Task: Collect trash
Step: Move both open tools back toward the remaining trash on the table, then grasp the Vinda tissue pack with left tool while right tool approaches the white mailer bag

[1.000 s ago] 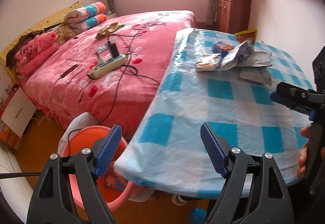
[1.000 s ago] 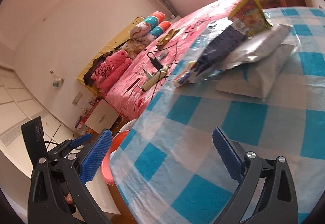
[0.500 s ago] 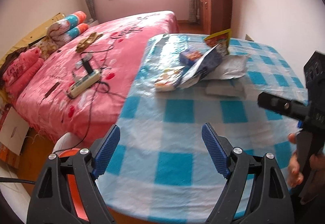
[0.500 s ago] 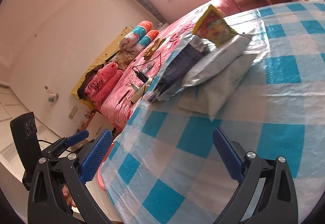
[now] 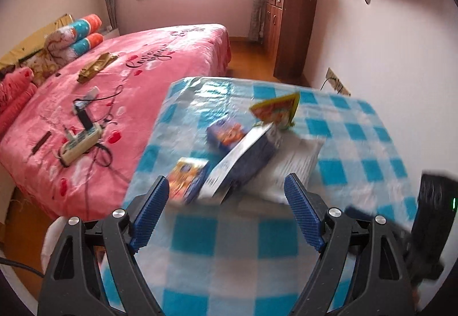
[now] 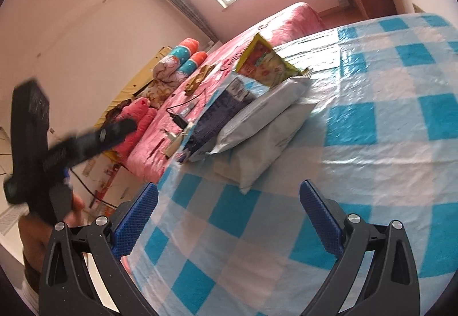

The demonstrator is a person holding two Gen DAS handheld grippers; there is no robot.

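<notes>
blue-checked table [image 5: 243, 241] bare before both empty, spread tools: left tool [image 5: 226, 208], right tool [image 6: 229, 214]

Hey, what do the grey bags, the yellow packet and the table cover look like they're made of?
Grey bags: soft plastic film, probably mailers; dull sheen, creased, sagging. Yellow packet: printed plastic or foil snack wrapper, glossy, with a crimped edge; which one is unclear. Table cover: likely thin plastic sheet; wrinkles and bright window glare on the checks.
</notes>
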